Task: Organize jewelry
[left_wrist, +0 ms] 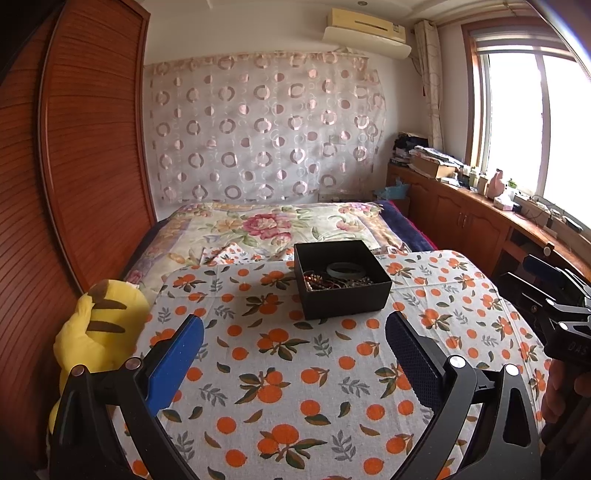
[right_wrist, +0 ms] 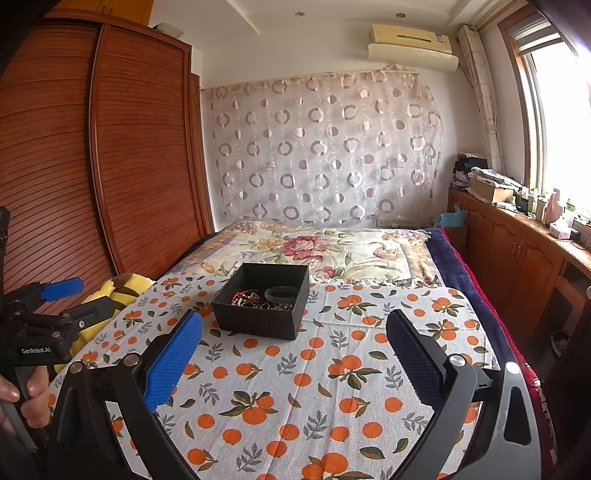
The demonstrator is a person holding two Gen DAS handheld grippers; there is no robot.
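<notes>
One black box (left_wrist: pixel 341 295) stands on one orange-print cloth (left_wrist: pixel 295 369). Inside it lies one grey-green bangle (left_wrist: pixel 345 269), beside a tangle of beaded pieces (left_wrist: pixel 325 282) too knotted to count. Two claws are present: the left claw (left_wrist: pixel 294 354) and the right claw (right_wrist: pixel 294 354), each with two fingers, four in all. One yellow plush toy (left_wrist: pixel 96 332) sits at the cloth's edge. Further off: one bed (left_wrist: pixel 277 225), one wall air conditioner (left_wrist: pixel 365 31), one patterned hanging curtain (left_wrist: pixel 258 129), one window (left_wrist: pixel 535 122).
</notes>
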